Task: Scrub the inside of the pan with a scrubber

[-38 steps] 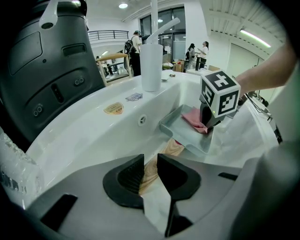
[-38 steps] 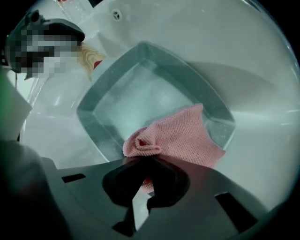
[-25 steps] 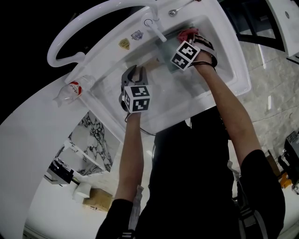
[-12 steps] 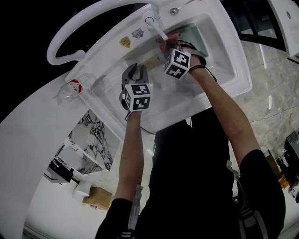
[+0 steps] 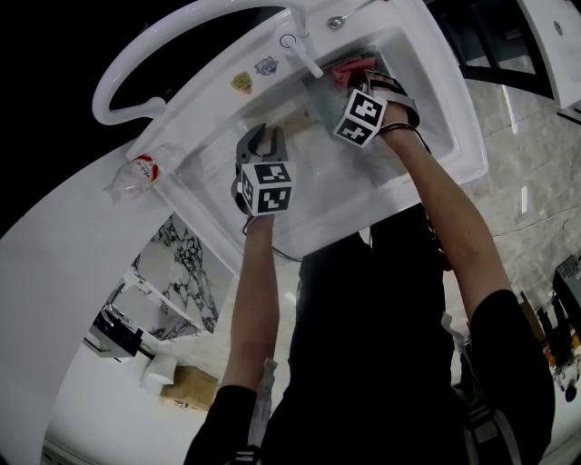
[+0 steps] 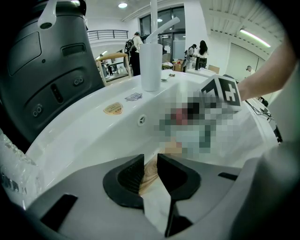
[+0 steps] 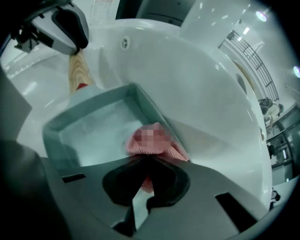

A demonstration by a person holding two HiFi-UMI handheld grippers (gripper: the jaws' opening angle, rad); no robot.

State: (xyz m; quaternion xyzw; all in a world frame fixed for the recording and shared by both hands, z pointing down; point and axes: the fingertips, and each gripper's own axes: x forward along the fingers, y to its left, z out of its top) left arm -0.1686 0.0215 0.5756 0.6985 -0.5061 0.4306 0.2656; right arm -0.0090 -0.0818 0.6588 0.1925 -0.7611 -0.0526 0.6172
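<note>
A square grey-green pan (image 7: 89, 129) lies tilted in the white sink (image 5: 427, 100), its wooden handle (image 7: 76, 70) pointing to the left gripper. My left gripper (image 6: 150, 164) is shut on that wooden handle (image 6: 149, 174); from the head it shows at the sink's left part (image 5: 261, 138). My right gripper (image 7: 146, 161) is shut on a pink scrubber (image 7: 157, 140), which presses against the pan's inner wall at its right corner. From the head, the scrubber (image 5: 352, 67) pokes out beyond the right gripper's marker cube (image 5: 364, 116), over the pan (image 5: 320, 94).
A white tap (image 5: 302, 53) stands on the sink's far rim, seen as a tall cylinder (image 6: 151, 65) from the left gripper. A plastic bottle (image 5: 136, 173) lies on the counter at left. A spoon (image 5: 340, 20) rests behind the sink. People stand far off in the room.
The right gripper swept the scrubber left across the pan, then back to the right corner. The left gripper has stayed put on the handle.
</note>
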